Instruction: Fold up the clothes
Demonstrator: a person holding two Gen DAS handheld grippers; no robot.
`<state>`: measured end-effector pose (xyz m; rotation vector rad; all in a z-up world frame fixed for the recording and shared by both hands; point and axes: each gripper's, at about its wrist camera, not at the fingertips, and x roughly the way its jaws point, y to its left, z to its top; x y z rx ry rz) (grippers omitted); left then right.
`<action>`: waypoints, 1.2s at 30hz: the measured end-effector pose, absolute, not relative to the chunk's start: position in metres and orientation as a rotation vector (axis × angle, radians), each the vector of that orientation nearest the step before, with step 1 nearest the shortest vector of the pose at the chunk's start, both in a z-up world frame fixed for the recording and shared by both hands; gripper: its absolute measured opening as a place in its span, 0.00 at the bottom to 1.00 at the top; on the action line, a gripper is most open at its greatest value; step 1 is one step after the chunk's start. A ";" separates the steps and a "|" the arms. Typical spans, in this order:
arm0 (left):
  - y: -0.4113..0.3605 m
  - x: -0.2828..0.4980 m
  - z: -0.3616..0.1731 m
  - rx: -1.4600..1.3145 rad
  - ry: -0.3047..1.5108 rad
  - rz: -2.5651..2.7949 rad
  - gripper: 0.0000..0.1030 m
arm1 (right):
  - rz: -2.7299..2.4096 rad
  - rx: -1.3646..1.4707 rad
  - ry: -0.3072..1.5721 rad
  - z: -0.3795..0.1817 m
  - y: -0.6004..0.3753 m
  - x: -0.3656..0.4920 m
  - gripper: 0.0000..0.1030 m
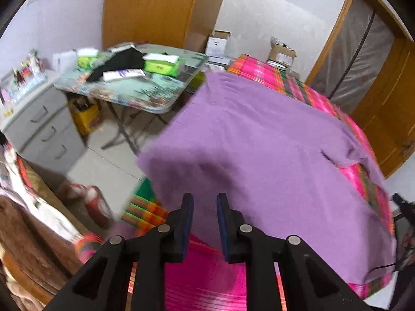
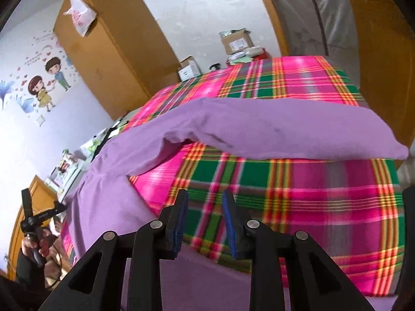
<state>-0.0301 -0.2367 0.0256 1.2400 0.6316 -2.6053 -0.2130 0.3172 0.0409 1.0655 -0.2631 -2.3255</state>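
A purple garment (image 1: pixel 259 142) lies spread over a bed with a pink and green plaid sheet (image 1: pixel 259 75). My left gripper (image 1: pixel 205 199) hovers at the garment's near edge, jaws apart, with nothing pinched between the blue pads. In the right wrist view the purple garment (image 2: pixel 259 127) runs as a long band across the plaid sheet (image 2: pixel 285 191), and one fold is raised off it. More purple cloth lies under my right gripper (image 2: pixel 205 194), which is open over the sheet with nothing between its fingers. The left gripper (image 2: pixel 31 217) shows at the far left, held by a hand.
Left of the bed stand a folding table (image 1: pixel 135 96) with green tissue boxes and a black cloth, a grey drawer cabinet (image 1: pixel 44 127) and red slippers (image 1: pixel 98 207) on the floor. A wooden wardrobe (image 1: pixel 147 7), cardboard boxes (image 1: pixel 281 54) and a wooden door (image 1: pixel 384 90) stand behind.
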 end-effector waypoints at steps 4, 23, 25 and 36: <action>-0.183 -0.043 0.018 1.380 0.582 -2.734 0.19 | -2.296 1.057 -0.259 0.043 0.306 -0.209 0.27; -0.181 -0.010 0.017 1.388 0.458 -2.650 0.19 | -2.405 0.947 -0.218 0.075 0.356 -0.187 0.27; -0.175 -0.018 0.024 1.356 0.456 -2.679 0.19 | -2.394 0.948 -0.213 0.073 0.353 -0.185 0.27; -0.145 -0.056 0.025 1.426 0.404 -2.716 0.19 | -2.446 0.968 -0.211 0.078 0.369 -0.203 0.27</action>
